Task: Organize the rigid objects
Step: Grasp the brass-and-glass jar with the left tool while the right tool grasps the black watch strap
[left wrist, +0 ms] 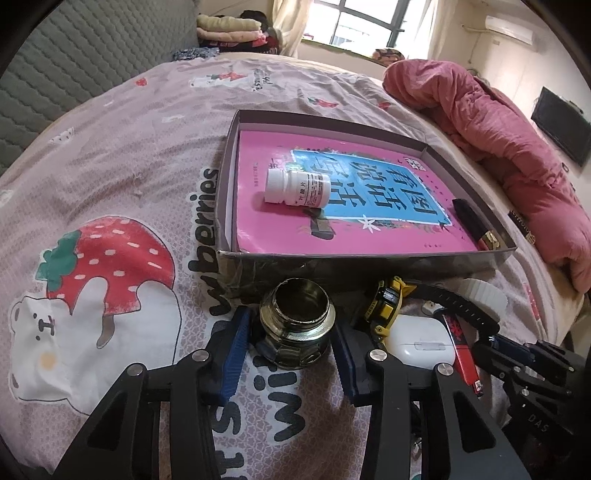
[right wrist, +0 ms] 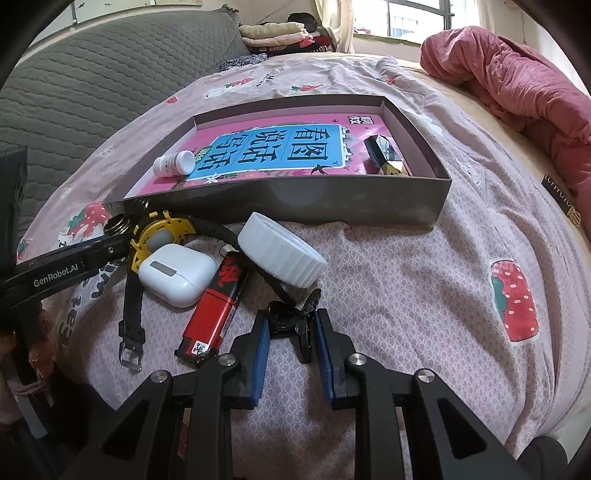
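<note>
A brass threaded fitting [left wrist: 295, 325] stands on the bedsheet just in front of the grey box [left wrist: 369, 258]. My left gripper [left wrist: 291, 328] is shut on it, a blue pad against each side. In the right wrist view, my right gripper [right wrist: 291, 325] is shut on a small black clip [right wrist: 291, 317] that lies on the sheet. Beside it lie a red lighter [right wrist: 218, 306], a white earbud case [right wrist: 177, 273], a yellow and black watch [right wrist: 159, 232] and a white ribbed cap [right wrist: 280, 254]. The box holds a pink book [left wrist: 280, 229], a white pill bottle [left wrist: 295, 186] and a black and gold lipstick [left wrist: 476, 225].
Everything rests on a bed with a strawberry-print sheet [left wrist: 122, 206]. A rolled pink quilt [left wrist: 498, 136] lies at the right, a grey quilted headboard [left wrist: 74, 74] at the left, and folded clothes [left wrist: 229, 29] at the far end. The left gripper's arm [right wrist: 74, 269] crosses the right view's left side.
</note>
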A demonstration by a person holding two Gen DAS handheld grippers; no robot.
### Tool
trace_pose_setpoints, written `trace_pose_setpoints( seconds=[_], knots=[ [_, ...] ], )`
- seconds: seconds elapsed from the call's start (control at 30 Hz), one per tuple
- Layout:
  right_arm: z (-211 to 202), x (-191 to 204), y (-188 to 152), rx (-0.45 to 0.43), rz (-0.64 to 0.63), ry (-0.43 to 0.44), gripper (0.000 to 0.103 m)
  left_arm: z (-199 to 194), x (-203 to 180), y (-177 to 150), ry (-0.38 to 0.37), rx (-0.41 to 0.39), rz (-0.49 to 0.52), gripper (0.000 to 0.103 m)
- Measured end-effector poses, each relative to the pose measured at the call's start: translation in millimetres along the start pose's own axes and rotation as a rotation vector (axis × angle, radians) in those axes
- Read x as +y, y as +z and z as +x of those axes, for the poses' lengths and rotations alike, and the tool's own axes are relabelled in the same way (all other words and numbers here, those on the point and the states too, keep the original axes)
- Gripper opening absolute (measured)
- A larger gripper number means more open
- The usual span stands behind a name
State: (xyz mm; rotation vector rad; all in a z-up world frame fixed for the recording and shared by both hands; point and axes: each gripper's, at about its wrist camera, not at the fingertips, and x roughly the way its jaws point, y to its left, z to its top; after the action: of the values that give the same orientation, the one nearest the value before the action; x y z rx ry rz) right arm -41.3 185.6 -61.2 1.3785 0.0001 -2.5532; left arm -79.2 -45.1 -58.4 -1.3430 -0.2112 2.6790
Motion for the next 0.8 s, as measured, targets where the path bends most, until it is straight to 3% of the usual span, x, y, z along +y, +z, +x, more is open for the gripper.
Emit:
trace_pose_setpoints(
  seconds=[0.23, 0.3, 0.8],
  knots=[
    [-6.0, -3.4, -1.9, 0.009, 0.005, 0.001, 0.024, -9.5, 1.0, 0.1, -0.007, -0.011, -0.004, 0.043],
    [-7.8, -4.5, -2.8, 0.012, 0.008, 0.001, 0.024, -12.5, 1.5, -0.6, -0.005, -0.009, -0.005, 0.037],
    [-18.3, -12.4, -5.5, 0.011, 0.030, -0.010, 0.024, -37.6, 3.0, -6.1, -0.004, -0.045, -0.015, 0.037]
  ],
)
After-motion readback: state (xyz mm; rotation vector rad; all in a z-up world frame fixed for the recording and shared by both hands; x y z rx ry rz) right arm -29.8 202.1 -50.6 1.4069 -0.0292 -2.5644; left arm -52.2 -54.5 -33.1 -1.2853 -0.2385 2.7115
